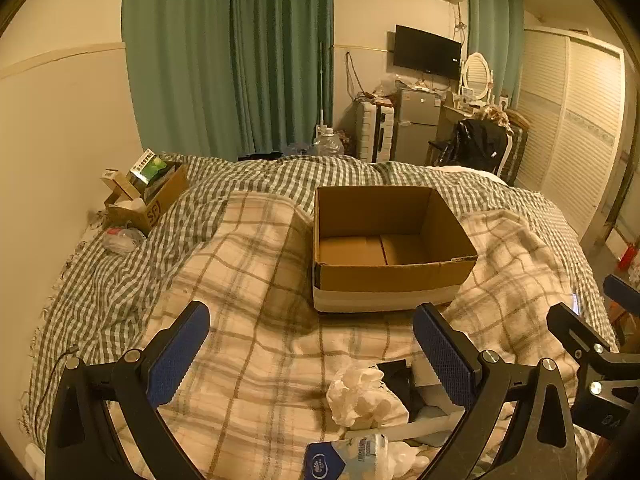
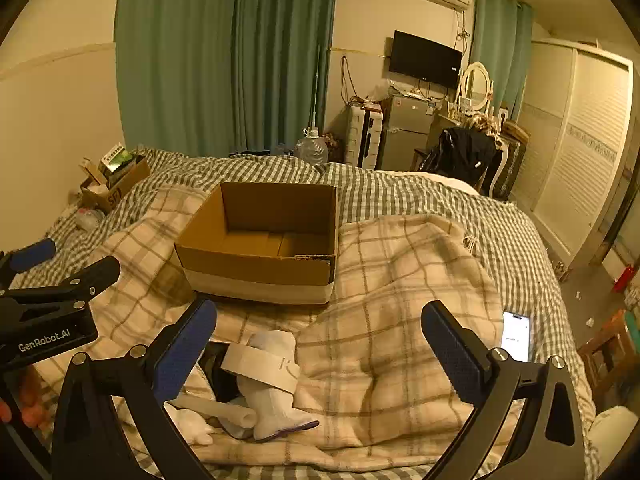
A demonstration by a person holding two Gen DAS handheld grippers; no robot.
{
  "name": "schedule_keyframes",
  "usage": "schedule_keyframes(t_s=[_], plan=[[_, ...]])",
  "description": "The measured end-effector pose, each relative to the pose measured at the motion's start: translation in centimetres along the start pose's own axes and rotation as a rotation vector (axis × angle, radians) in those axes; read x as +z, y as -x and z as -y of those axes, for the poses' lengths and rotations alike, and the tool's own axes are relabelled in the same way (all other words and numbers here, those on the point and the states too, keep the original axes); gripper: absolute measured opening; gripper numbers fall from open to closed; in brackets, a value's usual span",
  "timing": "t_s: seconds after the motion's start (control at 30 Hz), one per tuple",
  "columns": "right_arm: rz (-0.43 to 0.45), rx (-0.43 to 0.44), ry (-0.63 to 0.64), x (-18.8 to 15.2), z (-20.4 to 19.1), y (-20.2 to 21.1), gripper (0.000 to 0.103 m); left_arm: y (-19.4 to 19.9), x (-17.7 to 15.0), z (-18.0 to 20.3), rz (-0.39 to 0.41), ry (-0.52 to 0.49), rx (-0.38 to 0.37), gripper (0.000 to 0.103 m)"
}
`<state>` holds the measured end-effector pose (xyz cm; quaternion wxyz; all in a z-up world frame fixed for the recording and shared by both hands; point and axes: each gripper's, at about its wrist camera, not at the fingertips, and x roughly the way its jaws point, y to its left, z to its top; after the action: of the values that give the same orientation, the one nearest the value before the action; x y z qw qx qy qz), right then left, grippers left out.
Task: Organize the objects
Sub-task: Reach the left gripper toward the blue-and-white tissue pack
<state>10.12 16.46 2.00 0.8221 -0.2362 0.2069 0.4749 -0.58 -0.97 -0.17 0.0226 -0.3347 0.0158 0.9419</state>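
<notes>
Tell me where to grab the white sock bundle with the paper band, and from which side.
Grip the white sock bundle across its paper band, coming down from above with the right tongs. They are open and nearest. The band wraps the narrow middle, so it probably holds the pair together; the wider foot end lies flat on the blanket.

Dim, warm yellow indoor light; strong fisheye curvature, dark vignetted corners.

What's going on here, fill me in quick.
A person holds two grippers over a bed, tidying up. The left gripper and right gripper are both open and hold nothing. An open cardboard box sits on the plaid blanket, nothing visible inside. White socks and a crumpled white wad lie loose near the grippers, and a lit phone lies to the right.
</notes>
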Motion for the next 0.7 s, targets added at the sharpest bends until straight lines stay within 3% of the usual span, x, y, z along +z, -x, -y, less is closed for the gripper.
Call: schedule_keyframes(t_s=[0.7], plan=[[-0.024, -0.116, -0.059, -0.02, -0.15, 0.00, 0.103, -0.03, 0.21, -0.90, 0.004, 0.007, -0.004, 0.103]])
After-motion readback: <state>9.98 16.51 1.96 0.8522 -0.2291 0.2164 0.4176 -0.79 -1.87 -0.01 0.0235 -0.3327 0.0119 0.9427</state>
